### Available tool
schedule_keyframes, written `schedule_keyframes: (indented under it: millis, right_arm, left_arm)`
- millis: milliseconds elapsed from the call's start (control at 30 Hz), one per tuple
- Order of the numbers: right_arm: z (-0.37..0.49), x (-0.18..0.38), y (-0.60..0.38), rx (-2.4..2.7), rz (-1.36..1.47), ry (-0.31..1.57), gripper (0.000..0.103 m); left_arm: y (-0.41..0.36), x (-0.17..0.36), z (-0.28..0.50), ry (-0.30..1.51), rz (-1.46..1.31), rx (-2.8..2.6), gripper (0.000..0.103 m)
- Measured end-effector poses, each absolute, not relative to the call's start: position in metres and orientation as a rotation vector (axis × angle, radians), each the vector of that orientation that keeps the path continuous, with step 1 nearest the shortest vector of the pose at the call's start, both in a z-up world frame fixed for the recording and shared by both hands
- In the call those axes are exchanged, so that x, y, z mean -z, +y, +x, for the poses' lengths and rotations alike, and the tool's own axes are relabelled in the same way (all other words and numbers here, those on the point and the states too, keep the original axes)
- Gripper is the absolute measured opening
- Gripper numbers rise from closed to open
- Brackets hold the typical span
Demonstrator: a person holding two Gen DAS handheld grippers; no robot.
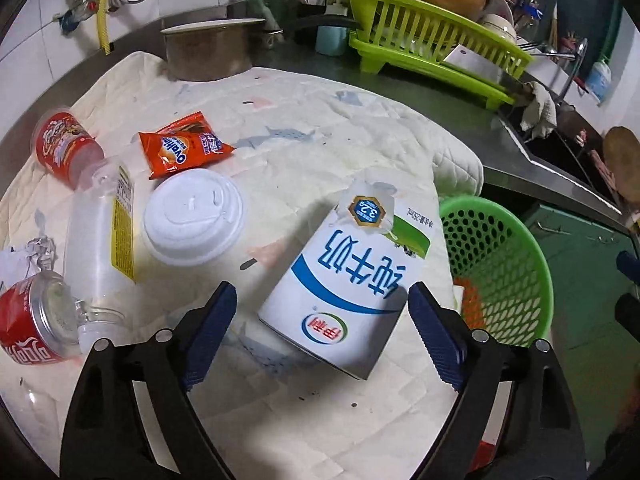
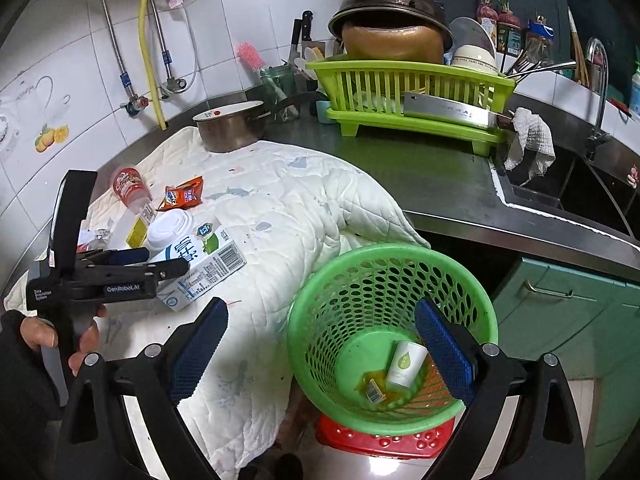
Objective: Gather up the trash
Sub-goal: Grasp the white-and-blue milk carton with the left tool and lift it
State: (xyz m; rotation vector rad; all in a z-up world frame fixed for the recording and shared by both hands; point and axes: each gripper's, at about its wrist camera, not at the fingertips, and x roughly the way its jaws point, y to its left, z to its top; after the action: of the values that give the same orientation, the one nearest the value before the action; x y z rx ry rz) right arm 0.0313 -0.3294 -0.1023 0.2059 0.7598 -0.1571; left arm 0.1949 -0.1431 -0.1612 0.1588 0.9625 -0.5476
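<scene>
A steel desk [image 2: 420, 176] is carrying a white quilted cloth [image 2: 288, 208] that is spreading over its near part and hanging off the front edge. Beside that edge a green perforated basket [image 2: 320, 320] is standing on a red stool [image 2: 380, 442]; inside it a small white paper cup [image 2: 405, 363] is lying tilted next to a yellow wrapper [image 2: 374, 390]. At the back of the desk a lime dish rack [image 2: 400, 80] is holding an upturned pan, and a steel pot [image 1: 208, 52] is sitting on the cloth's far edge.

The trash is lying on the cloth. A blue and white milk carton [image 1: 348, 276] is lying on its side near the basket. Just left of it a white lidded cup [image 1: 192, 216] is lying tipped, touching a clear plastic bottle [image 1: 100, 232] with a yellow label. An orange Ovaltine packet [image 1: 180, 150] is resting beyond the cup, a red snack cup [image 1: 64, 144] is lying at the bottle's far end, and a crushed red cola can [image 1: 28, 320] is sitting at its near end, beside crumpled paper [image 1: 28, 256].

The left hand-held gripper [image 1: 320, 308] is hovering released, its 2 blue fingers standing on either side of the carton's near end, apparently not touching it. The right hand-held gripper [image 2: 320, 344] is hanging spread wide and empty above the basket's rim
</scene>
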Motion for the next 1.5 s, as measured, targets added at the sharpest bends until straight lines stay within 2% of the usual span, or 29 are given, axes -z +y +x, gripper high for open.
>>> schedule_keyframes:
  millis: [300,733,1367,1433,1500]
  right_arm:
    - [0.037,0.101,-0.327,0.145,0.201,0.759,0.091]
    - [0.040,0.101,-0.327,0.132,0.192,0.760,0.091]
    - [0.116,0.107,-0.273,-0.080,0.127,0.784,0.091]
    - [0.130,0.110,-0.264,-0.115,0.134,0.793,0.089]
    - [0.145,0.113,-0.254,-0.147,0.140,0.804,0.082]
  left_arm:
    - [-0.159,0.171,0.199,0.972,0.236,0.590,0.086]
    - [-0.149,0.171,0.188,0.952,0.191,0.573,0.072]
    - [-0.019,0.106,0.120,0.820,-0.012,0.357,0.066]
    - [-0.009,0.104,0.115,0.812,-0.015,0.332,0.066]
    - [0.002,0.102,0.110,0.805,-0.028,0.315,0.066]
